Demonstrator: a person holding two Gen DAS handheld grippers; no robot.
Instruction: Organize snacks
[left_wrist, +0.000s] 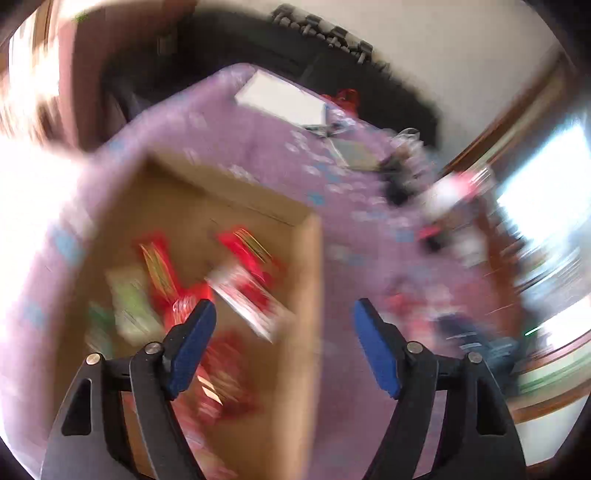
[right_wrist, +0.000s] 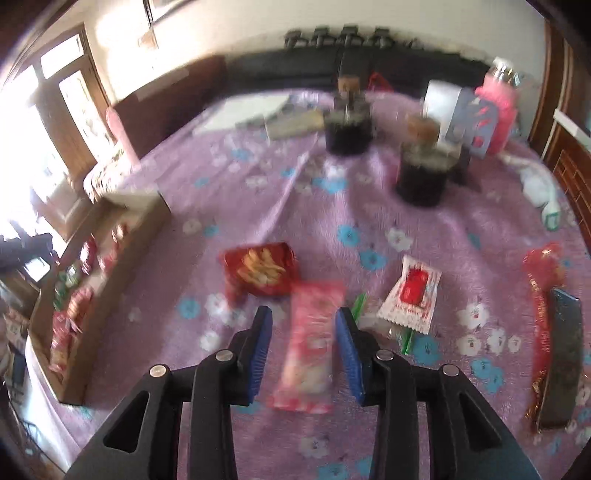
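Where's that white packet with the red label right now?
In the right wrist view, the white packet lies on the purple bedspread, just right of the pink packet between the right gripper fingers.

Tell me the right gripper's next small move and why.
Probably close the right gripper on the pink packet: it lies lengthwise between the fingers, which don't clearly press it yet. The box to the left already holds other snacks, so it likely goes there next.
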